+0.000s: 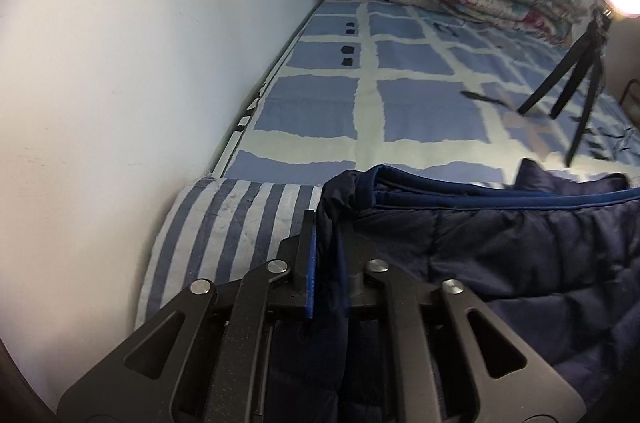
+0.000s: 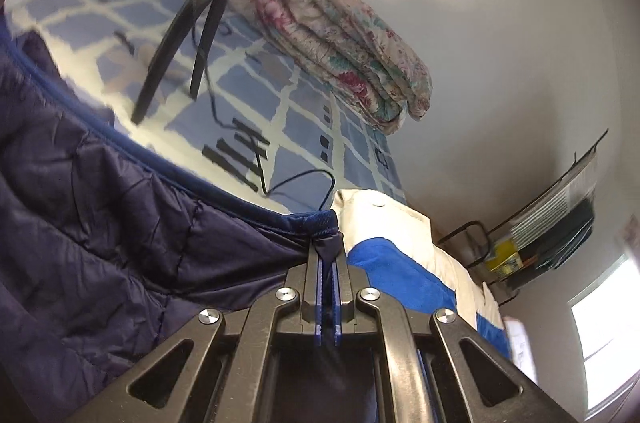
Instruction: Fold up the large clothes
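Beside right gripper (image 2: 328, 255): wire rack (image 2: 560, 219).

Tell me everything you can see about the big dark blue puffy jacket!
The jacket is dark navy and quilted, stitched into puffy panels, with slightly shiny fabric and a brighter blue trim along its edge. It looks folded over, with layered edges showing, and lies spread across the bed's blue checked sheet, next to a striped pillow. Both tools grip it: the left gripper has its jaws closed on one bunched corner, and the right gripper pinches another corner by the trim.
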